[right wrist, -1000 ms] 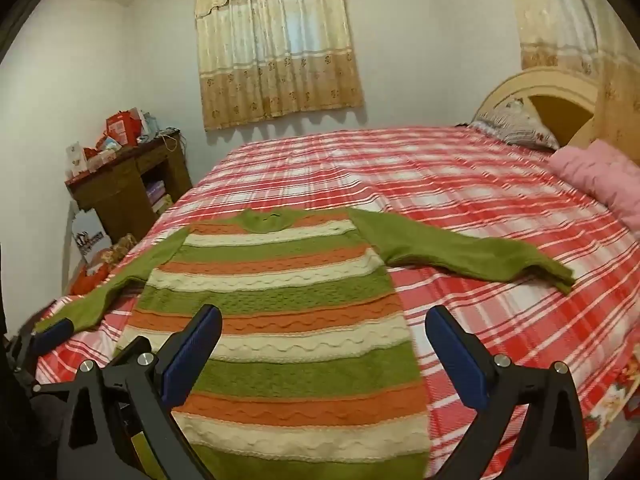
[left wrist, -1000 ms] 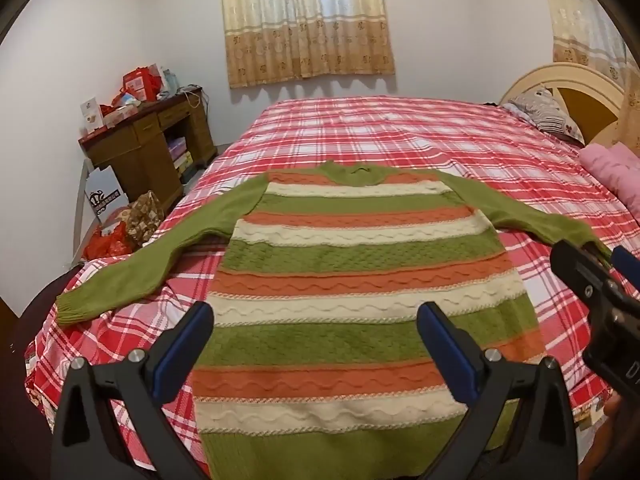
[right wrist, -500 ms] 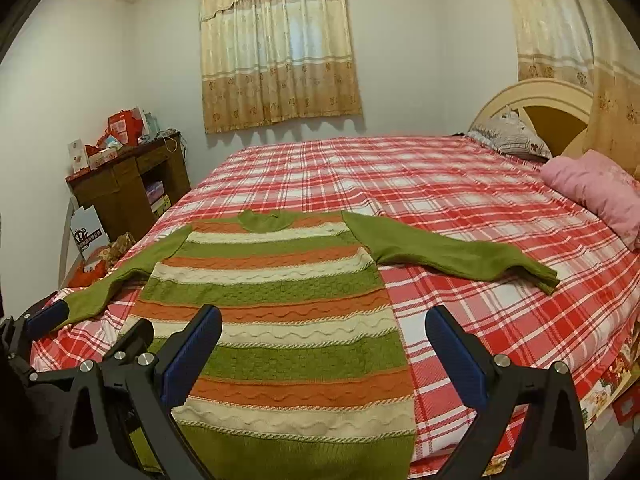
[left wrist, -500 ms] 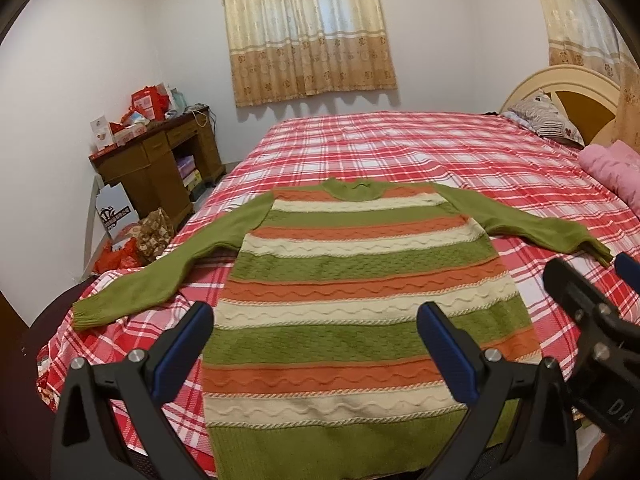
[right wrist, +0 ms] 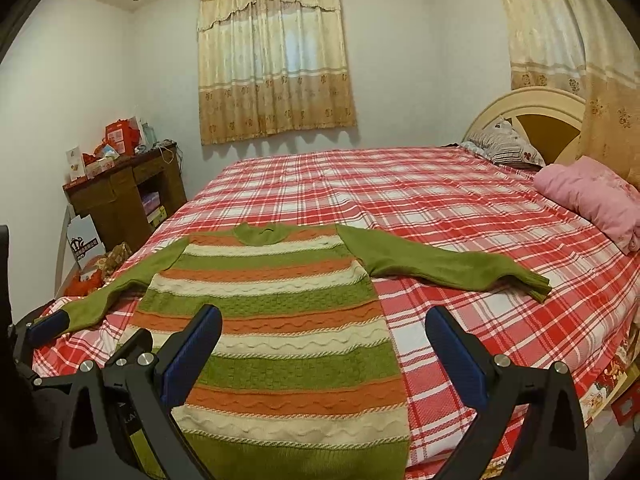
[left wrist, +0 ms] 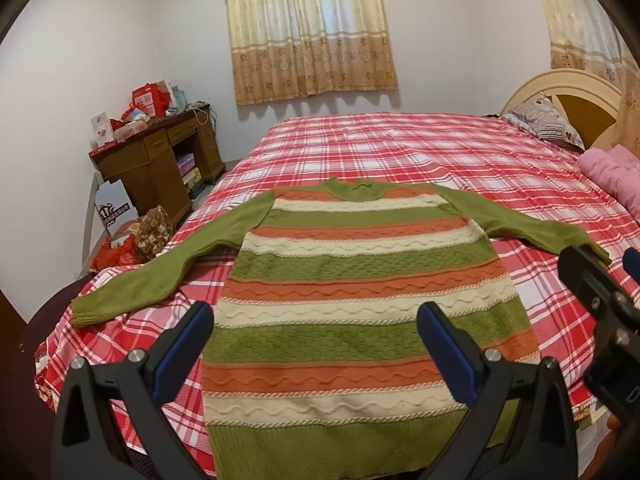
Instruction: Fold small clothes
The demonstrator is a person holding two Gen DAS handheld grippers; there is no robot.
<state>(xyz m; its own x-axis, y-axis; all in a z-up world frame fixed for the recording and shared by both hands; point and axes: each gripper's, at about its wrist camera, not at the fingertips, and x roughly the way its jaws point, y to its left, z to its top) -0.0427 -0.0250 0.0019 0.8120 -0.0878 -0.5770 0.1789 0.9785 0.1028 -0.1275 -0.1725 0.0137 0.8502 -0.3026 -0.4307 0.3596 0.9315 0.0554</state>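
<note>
Sweater [left wrist: 360,300] textured knit; bedsheet [left wrist: 400,152] smooth woven cloth.

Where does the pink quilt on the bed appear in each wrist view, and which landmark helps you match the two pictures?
Left wrist view: the pink quilt sits at the far right edge, partly cut off.
Right wrist view: the pink quilt lies right of centre, beyond the sweater's sleeve.
Shared landmark: the striped sweater spread flat on the bed.

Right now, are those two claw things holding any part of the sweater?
No. Both the left gripper and right gripper are open and empty, above the sweater, which lies flat on the bed.
</note>
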